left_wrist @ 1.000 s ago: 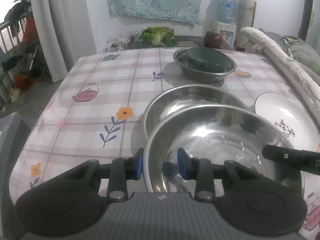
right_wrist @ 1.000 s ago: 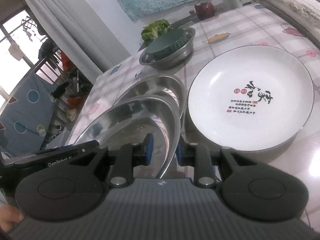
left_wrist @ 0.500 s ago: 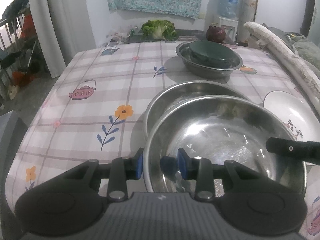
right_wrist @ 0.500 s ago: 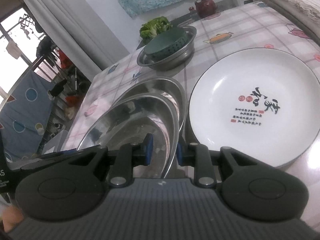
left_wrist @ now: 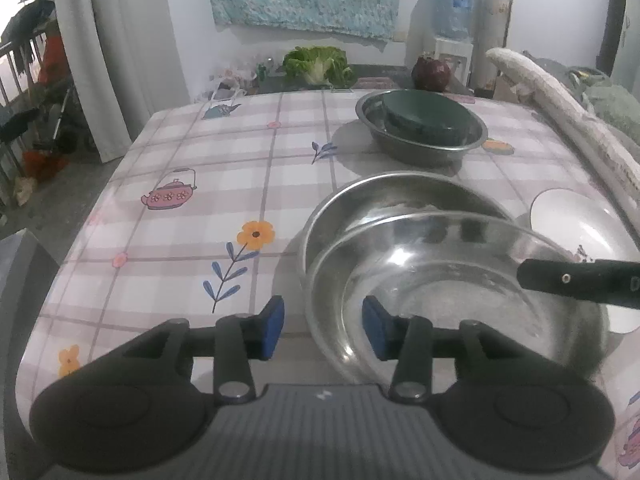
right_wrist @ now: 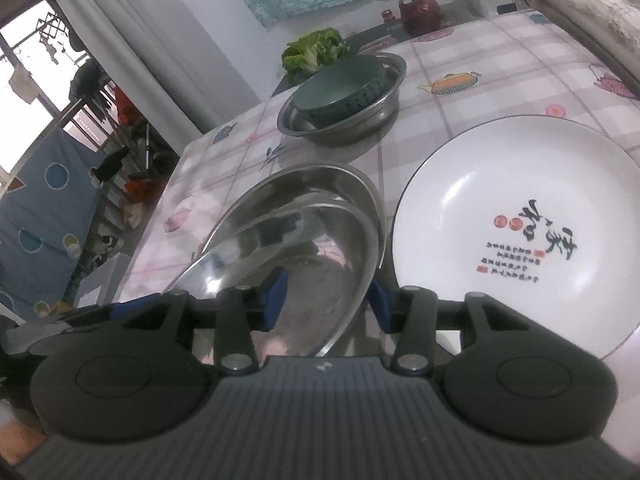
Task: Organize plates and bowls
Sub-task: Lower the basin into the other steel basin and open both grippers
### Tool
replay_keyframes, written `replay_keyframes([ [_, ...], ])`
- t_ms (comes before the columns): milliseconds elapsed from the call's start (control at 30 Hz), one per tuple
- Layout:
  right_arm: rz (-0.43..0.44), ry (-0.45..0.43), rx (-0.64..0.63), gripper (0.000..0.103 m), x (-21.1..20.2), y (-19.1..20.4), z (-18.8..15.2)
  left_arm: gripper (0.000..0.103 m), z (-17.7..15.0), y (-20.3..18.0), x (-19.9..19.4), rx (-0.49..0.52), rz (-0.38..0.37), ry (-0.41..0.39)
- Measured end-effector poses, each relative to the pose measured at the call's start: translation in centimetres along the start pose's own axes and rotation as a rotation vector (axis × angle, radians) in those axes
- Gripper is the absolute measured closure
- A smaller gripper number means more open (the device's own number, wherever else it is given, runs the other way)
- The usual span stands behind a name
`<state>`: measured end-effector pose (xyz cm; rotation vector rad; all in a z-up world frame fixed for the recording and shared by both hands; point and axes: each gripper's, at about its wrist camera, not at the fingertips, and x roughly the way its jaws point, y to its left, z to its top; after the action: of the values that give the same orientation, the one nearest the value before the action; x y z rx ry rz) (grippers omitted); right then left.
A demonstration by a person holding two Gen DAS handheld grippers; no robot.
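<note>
A large steel bowl [left_wrist: 452,292] rests nested in a second steel bowl [left_wrist: 396,200] on the checked tablecloth. My left gripper [left_wrist: 323,328] is open, its jaws straddling the upper bowl's near-left rim without pinching it. My right gripper [right_wrist: 328,300] is open too, its jaws either side of that bowl's right rim [right_wrist: 356,292]. The right gripper's finger shows in the left wrist view [left_wrist: 580,282]. A white plate with calligraphy [right_wrist: 516,232] lies right of the bowls. A dark green bowl [right_wrist: 340,90] sits inside a smaller steel bowl [right_wrist: 376,120] at the far side.
A lettuce [left_wrist: 318,64] and a dark red teapot [right_wrist: 420,14] stand beyond the table's far edge. A rolled pale mat [left_wrist: 568,128] runs along the right side. The table's left edge [left_wrist: 100,208] drops to the floor by curtains.
Both grippers have opened: their jaws were shut on the upper steel bowl's rim and now stand apart. The bowl has settled lower into the other bowl.
</note>
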<state>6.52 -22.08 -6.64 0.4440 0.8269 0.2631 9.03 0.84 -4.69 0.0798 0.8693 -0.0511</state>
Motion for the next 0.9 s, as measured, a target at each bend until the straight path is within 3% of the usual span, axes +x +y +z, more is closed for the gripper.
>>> replay_keyframes([
  [200,-0.02,-0.005,-0.015,0.049,0.4,0.5,0.1,0.056,-0.2,0.6,0.0,-0.017,-0.014,0.006],
  [467,-0.034,-0.008,0.002,0.046,0.5,0.2,-0.4,0.044,-0.8,0.6,-0.9,-0.038,-0.034,-0.009],
  [900,-0.032,-0.093,0.046,0.04,-3.0,-1.5,-1.7,0.039,-3.0,-2.1,-3.2,-0.011,-0.078,-0.028],
])
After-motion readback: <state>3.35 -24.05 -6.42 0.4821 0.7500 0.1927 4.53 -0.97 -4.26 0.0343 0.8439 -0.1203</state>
